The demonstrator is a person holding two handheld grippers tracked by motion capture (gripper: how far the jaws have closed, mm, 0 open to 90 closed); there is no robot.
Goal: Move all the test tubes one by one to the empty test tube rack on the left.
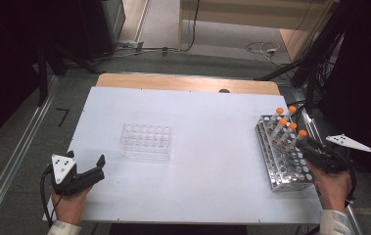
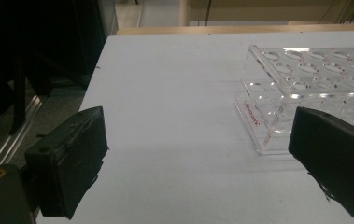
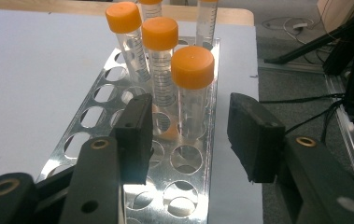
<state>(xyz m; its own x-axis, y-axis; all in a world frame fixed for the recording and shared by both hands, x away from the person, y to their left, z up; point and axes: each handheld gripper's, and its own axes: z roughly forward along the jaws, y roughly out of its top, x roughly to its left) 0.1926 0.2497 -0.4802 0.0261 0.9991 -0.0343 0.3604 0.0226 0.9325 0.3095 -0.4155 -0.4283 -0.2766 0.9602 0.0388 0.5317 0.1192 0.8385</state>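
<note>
While the left gripper (image 1: 91, 169) rests open, the right gripper (image 3: 186, 135), jaws apart and untouching, straddles the nearest upright tube (image 3: 192, 88) in the rack (image 3: 95, 140).

A white sheet (image 1: 197, 147) covers a wooden desk (image 1: 188, 82), whose bare edge shows along the far side. Grey floor (image 1: 173, 61) surrounds it, with cables (image 1: 264, 48) trailing across it beyond the desk. A metal rail (image 1: 11, 161) runs along the floor on the left. Dark equipment (image 1: 75, 29) stands at the far left, and black stand legs (image 1: 315, 63) rise at the right. Pale wooden furniture (image 1: 251, 12) lines the back.
</note>
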